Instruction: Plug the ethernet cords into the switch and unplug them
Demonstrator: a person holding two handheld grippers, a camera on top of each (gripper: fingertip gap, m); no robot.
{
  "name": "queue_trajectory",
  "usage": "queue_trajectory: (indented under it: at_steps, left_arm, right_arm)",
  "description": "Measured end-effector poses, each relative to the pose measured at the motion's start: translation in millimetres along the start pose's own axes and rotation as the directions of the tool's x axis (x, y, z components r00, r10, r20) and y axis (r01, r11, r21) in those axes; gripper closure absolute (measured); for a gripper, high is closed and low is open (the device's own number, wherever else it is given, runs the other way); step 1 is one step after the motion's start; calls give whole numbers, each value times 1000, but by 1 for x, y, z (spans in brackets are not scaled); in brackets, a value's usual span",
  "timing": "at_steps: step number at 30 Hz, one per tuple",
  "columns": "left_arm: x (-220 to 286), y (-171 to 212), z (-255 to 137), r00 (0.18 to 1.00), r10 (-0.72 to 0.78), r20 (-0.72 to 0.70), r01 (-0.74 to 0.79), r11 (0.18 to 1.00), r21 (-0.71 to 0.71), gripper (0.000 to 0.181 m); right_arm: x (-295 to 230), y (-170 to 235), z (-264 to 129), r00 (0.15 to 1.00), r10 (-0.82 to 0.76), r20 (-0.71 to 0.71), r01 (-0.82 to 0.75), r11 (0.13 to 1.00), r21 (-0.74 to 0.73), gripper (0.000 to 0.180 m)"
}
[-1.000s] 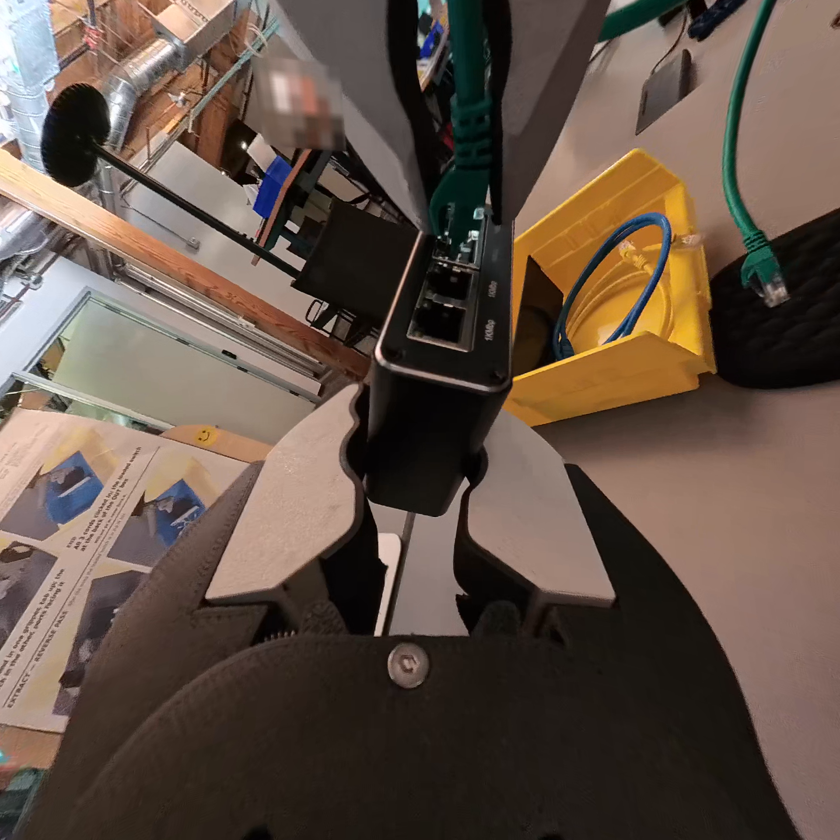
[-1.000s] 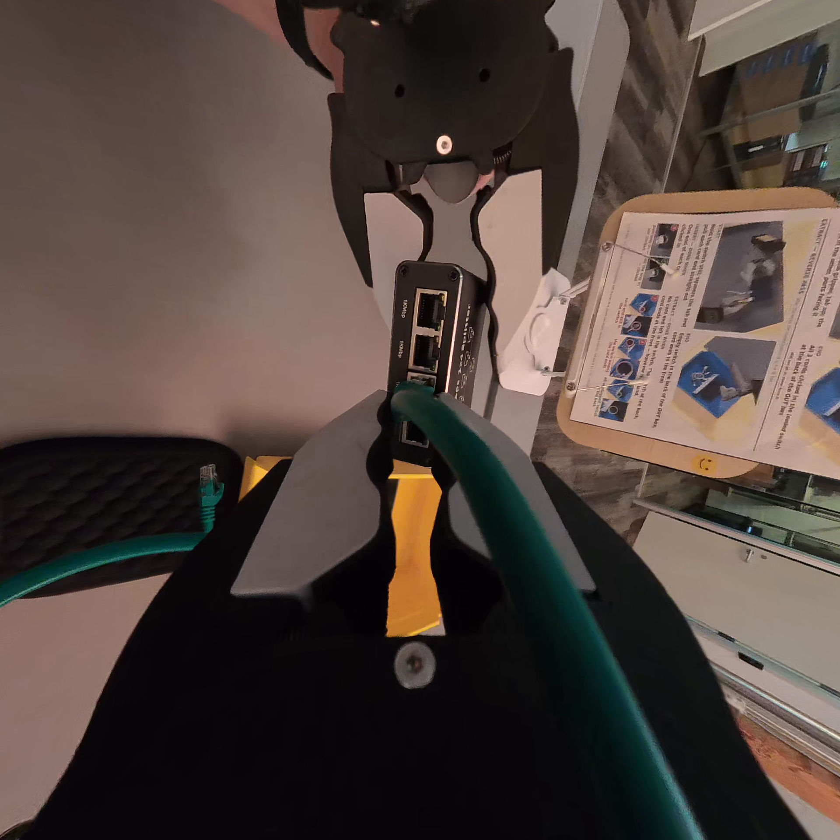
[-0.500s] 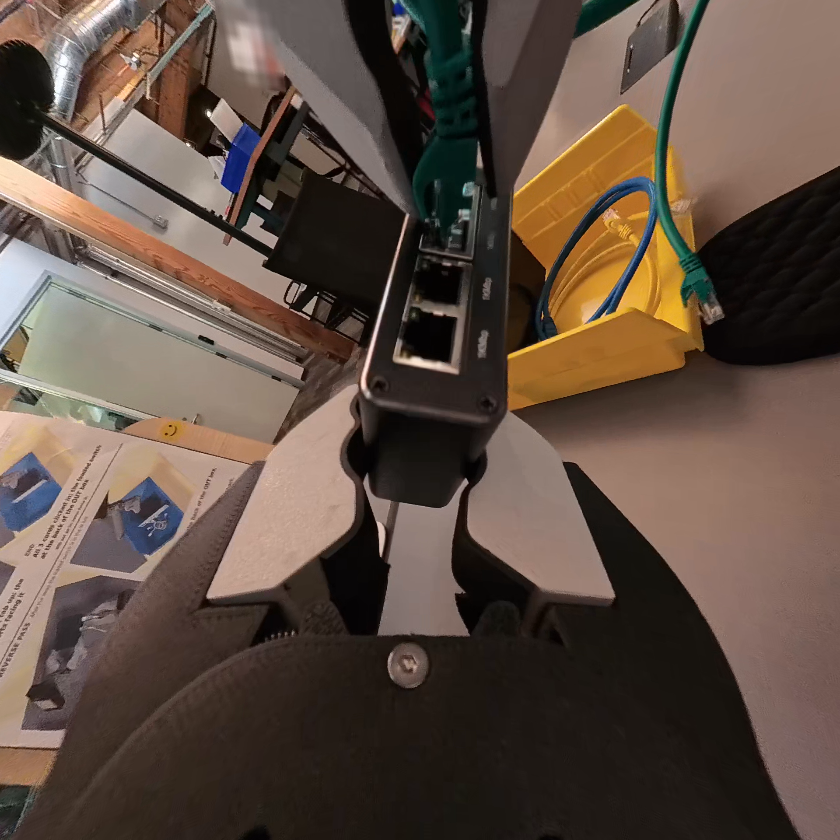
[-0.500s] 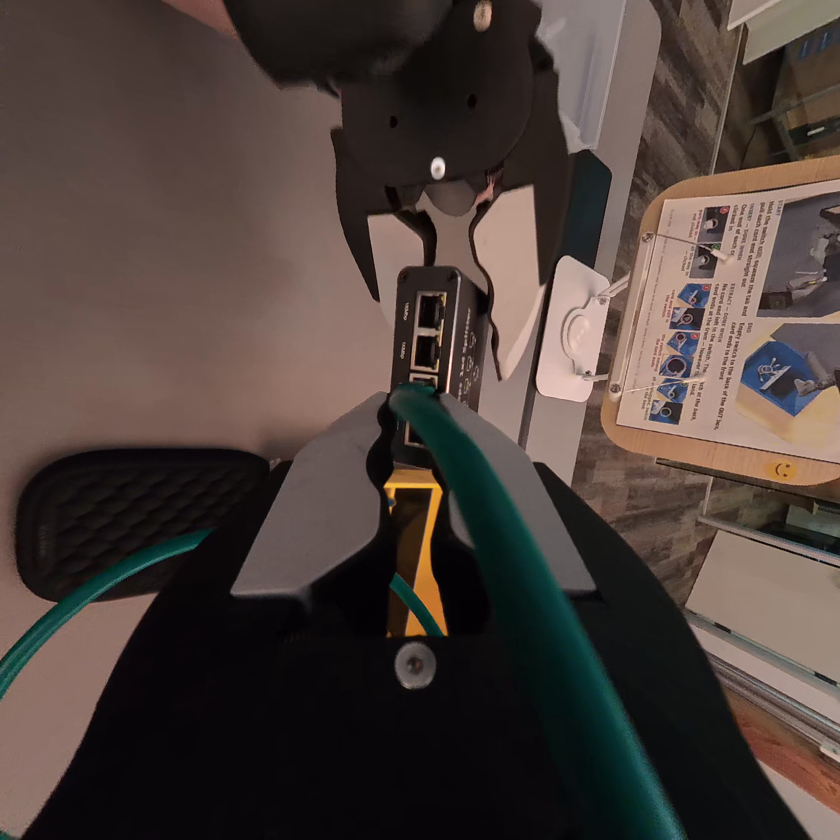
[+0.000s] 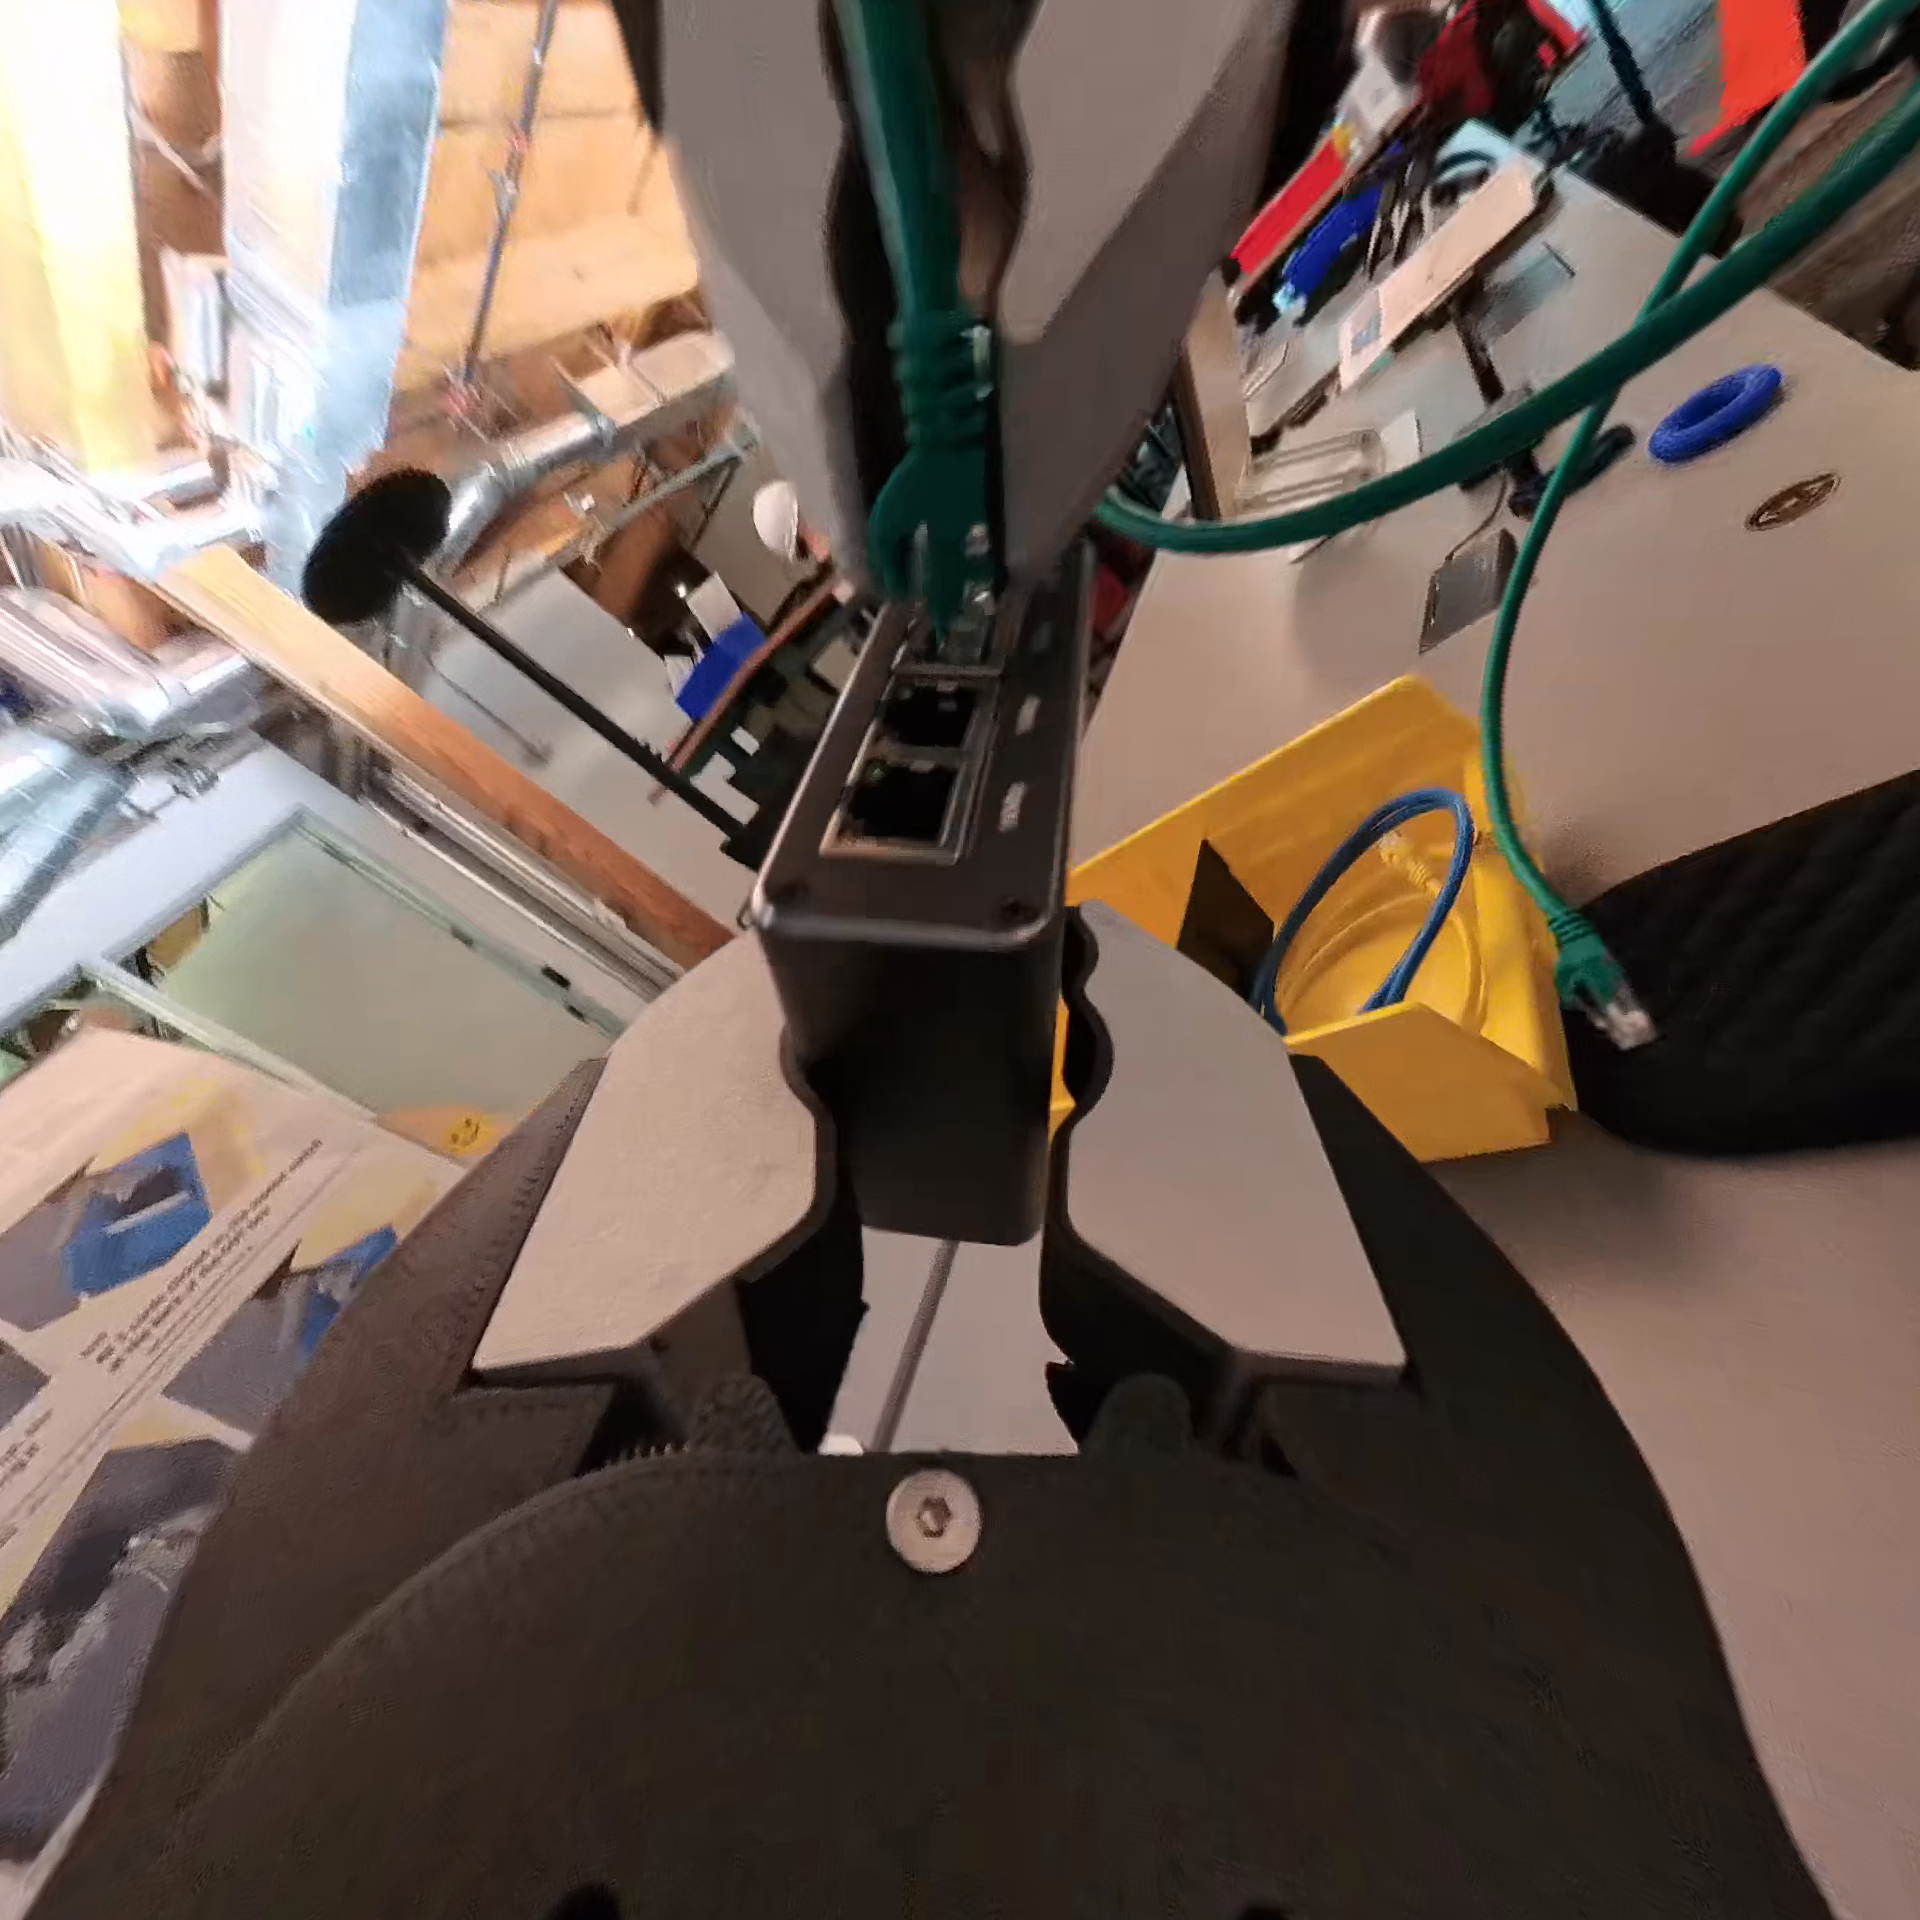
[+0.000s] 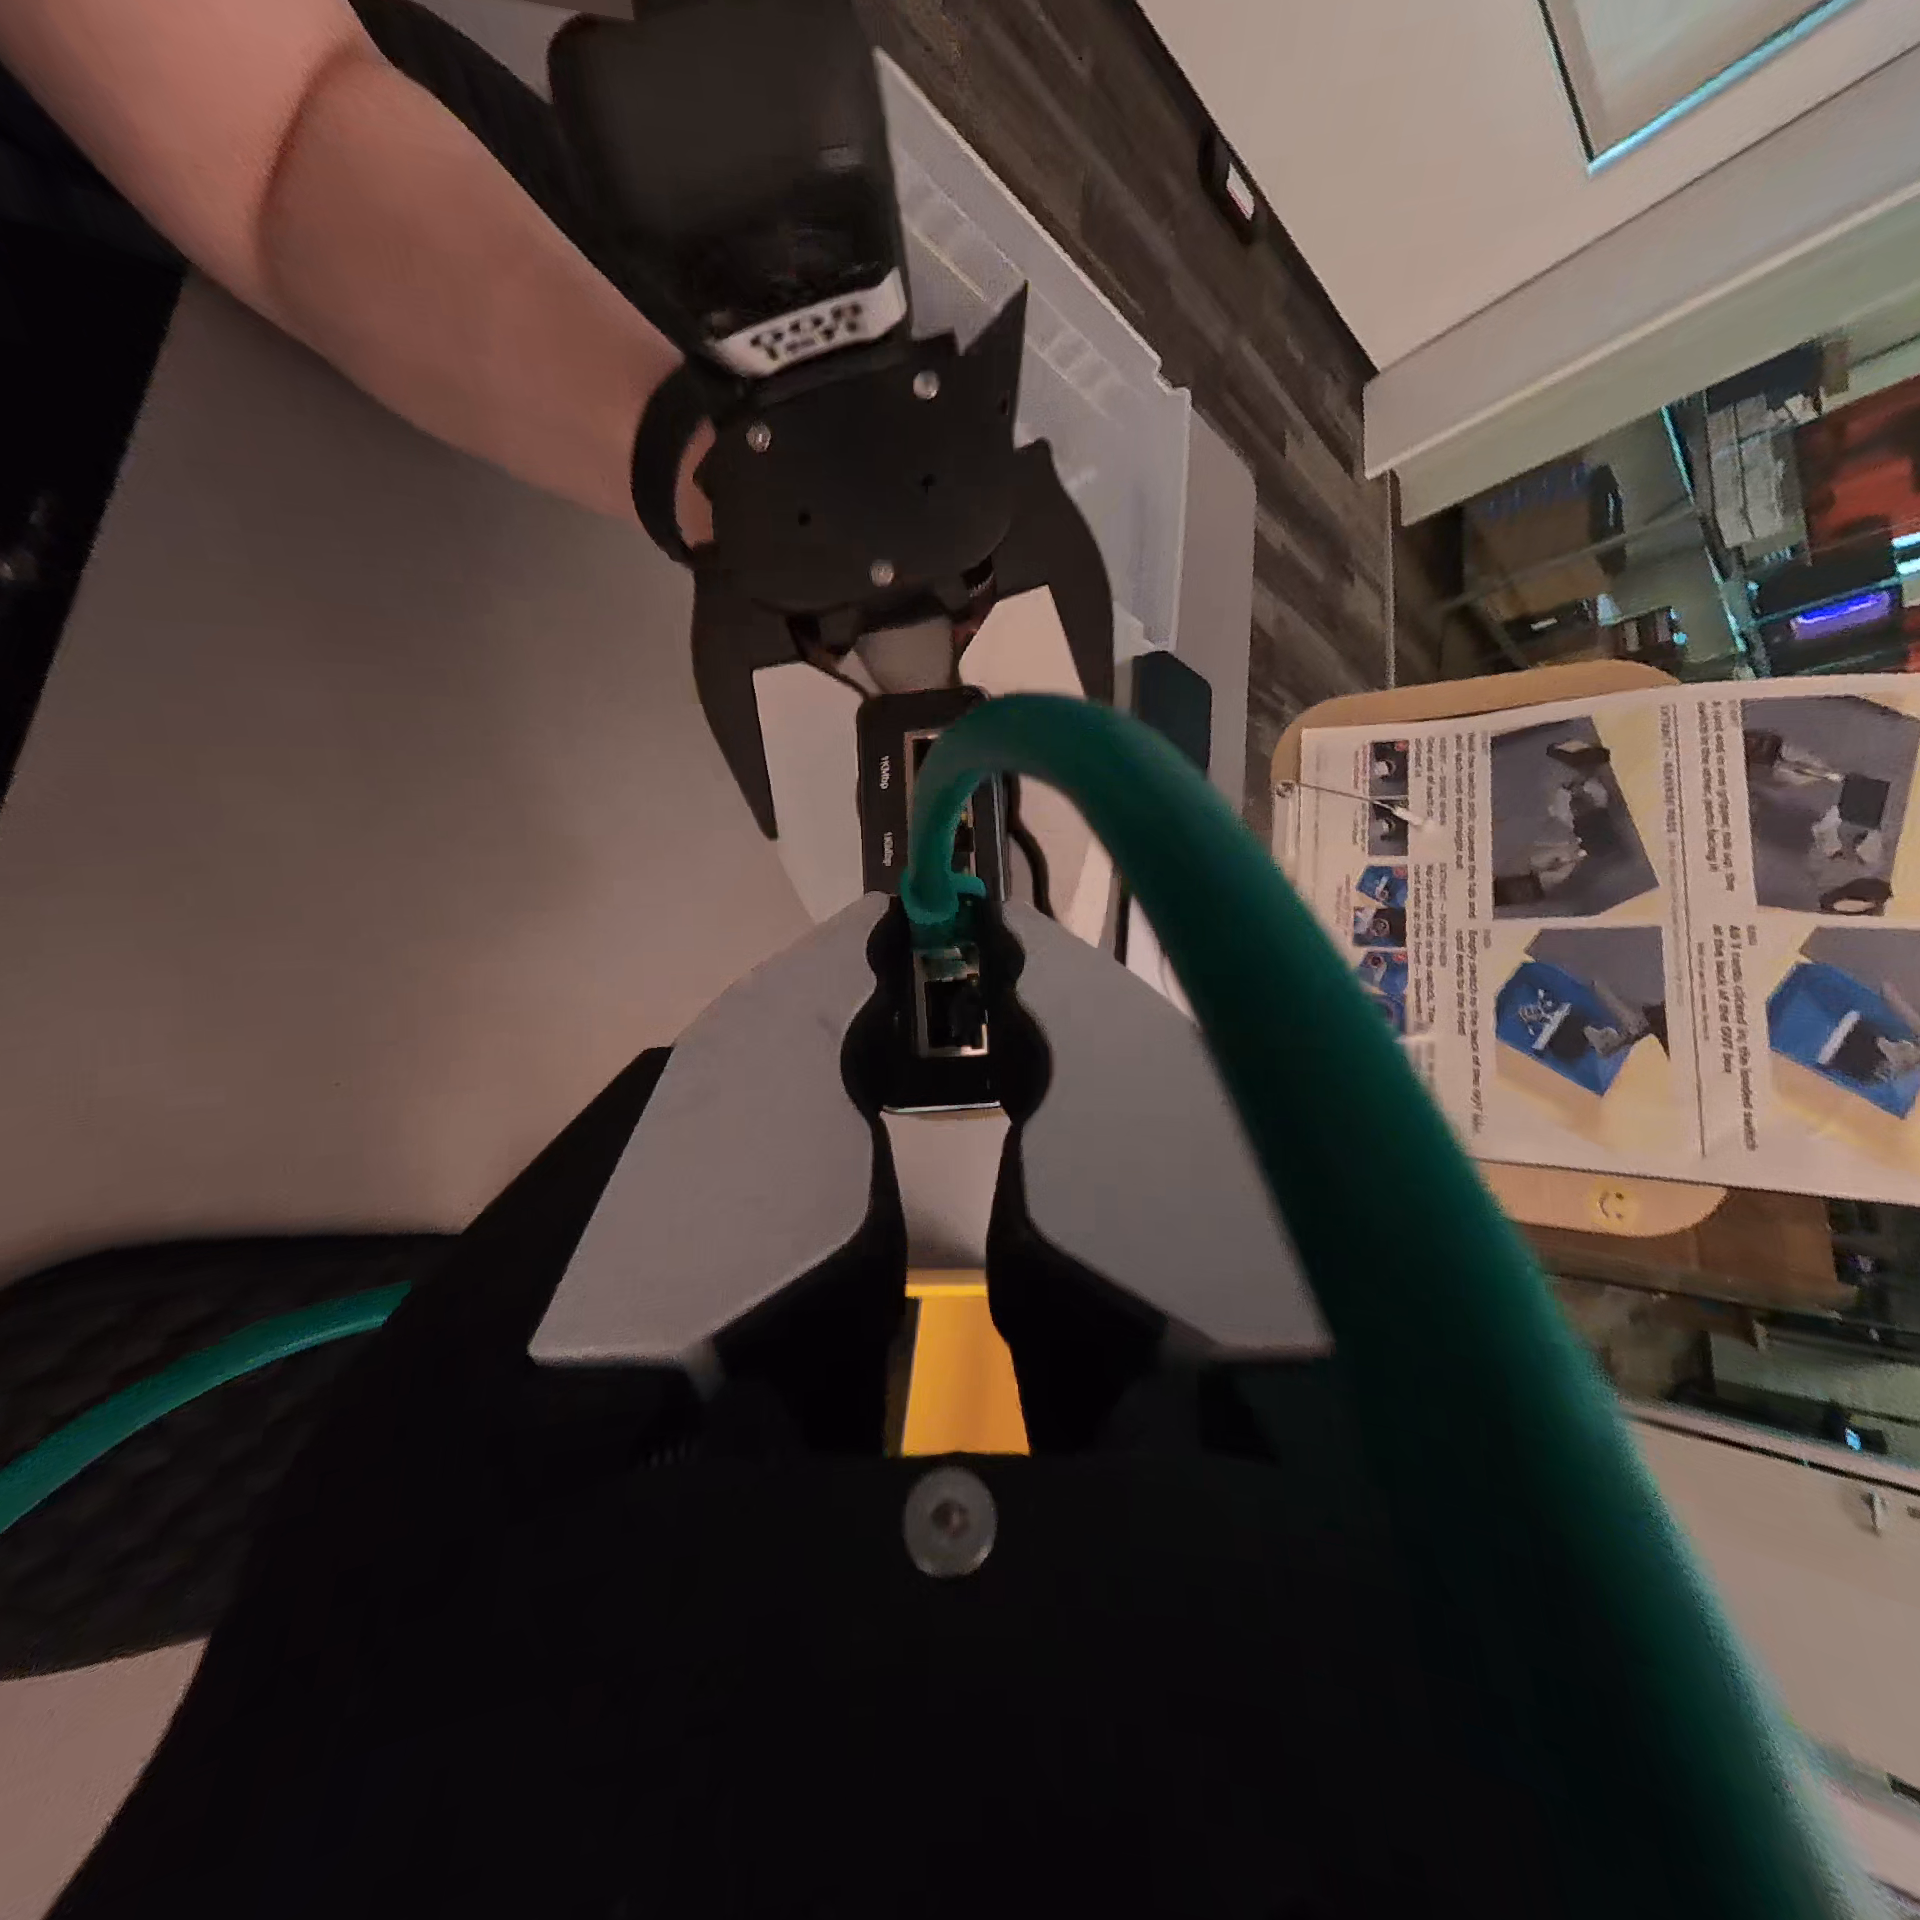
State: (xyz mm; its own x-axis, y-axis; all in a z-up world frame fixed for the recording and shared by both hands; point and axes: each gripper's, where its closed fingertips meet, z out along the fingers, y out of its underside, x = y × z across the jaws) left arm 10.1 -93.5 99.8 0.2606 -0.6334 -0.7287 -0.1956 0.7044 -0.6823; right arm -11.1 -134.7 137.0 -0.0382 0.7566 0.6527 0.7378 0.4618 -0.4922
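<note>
left gripper [image 5: 940, 1049] clamped on switch [image 5: 914, 935], right gripper [image 6: 940, 940] pinching green plug [image 6: 938, 914] at port, spare plug [image 5: 1600, 987] near yellow bin [image 5: 1413, 1070]

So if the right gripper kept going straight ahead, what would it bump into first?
The right gripper points along the switch, so its fingers would likely meet the left gripper holding the switch's far end. Depth is hard to judge.

Between the right claw [image 5: 940, 582] fingers, the green cord's plug [image 5: 935, 488] covers its port on the switch [image 5: 914, 935], so whether it is seated cannot be told. Beyond that claw, the room is motion-blurred. In the right wrist view the green cord [image 6: 1351, 1143] runs off the bottom edge.
</note>
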Motion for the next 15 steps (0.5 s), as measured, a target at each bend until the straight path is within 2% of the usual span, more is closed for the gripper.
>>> queue_trajectory:
  at_steps: [1,5,9,15]
  left_arm:
    - [1,-1,1,1000,16,11,-16,1000,5,141]
    - [4,-3,1,1000,-4,-22,4,1000,2,144]
    - [14,15,10,997,8,-78,-18,991,-131,143]
    - [23,25,16,993,41,-108,-62,977,-203,144]
  right_arm:
    - [-1,-1,2,1000,9,17,-9,1000,8,166]
    - [0,1,0,998,50,35,-51,998,41,165]
    - [-7,21,4,994,79,77,-74,995,-64,166]
    - [-17,37,3,974,165,155,-144,980,-137,164]
